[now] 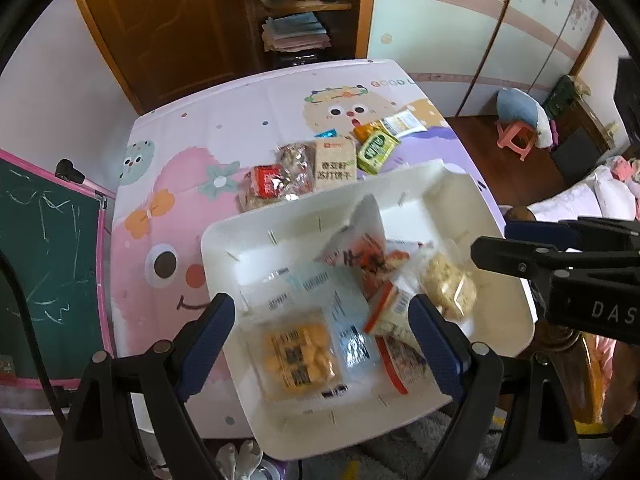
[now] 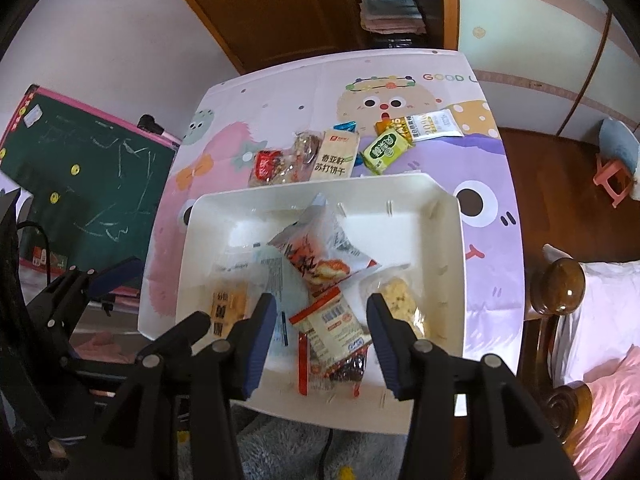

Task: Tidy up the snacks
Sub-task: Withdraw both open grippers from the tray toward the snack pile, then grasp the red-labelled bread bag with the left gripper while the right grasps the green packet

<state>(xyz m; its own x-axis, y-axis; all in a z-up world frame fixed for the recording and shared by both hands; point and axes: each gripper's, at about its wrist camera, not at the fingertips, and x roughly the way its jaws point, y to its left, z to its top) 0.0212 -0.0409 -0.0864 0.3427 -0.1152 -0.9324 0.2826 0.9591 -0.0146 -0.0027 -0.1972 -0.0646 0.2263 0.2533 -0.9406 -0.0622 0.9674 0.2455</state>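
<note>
wrist views: left hand-held gripper [image 1: 320,344] wide apart, right hand-held gripper [image 2: 322,328] half-spread, both empty above tray [image 2: 400,196]

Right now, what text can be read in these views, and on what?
"GOOD" on the tablecloth; cut off after that.
"DAS" on the right claw's body; cut off.
"奇亚籽 苏打饼干" on the beige cracker pack.
Print on the green packet and tray snacks: too blurred.

- The left gripper [image 1: 322,346], black-framed with blue-padded fingers [image 1: 210,342], points steeply downward with its jaws spread wide and nothing between the pads.
- The right gripper [image 2: 322,342], of the same black-and-blue build, also tilts steeply down, its jaws standing partly apart and empty.
- In the left wrist view, the right gripper sits just beside the left.
</note>
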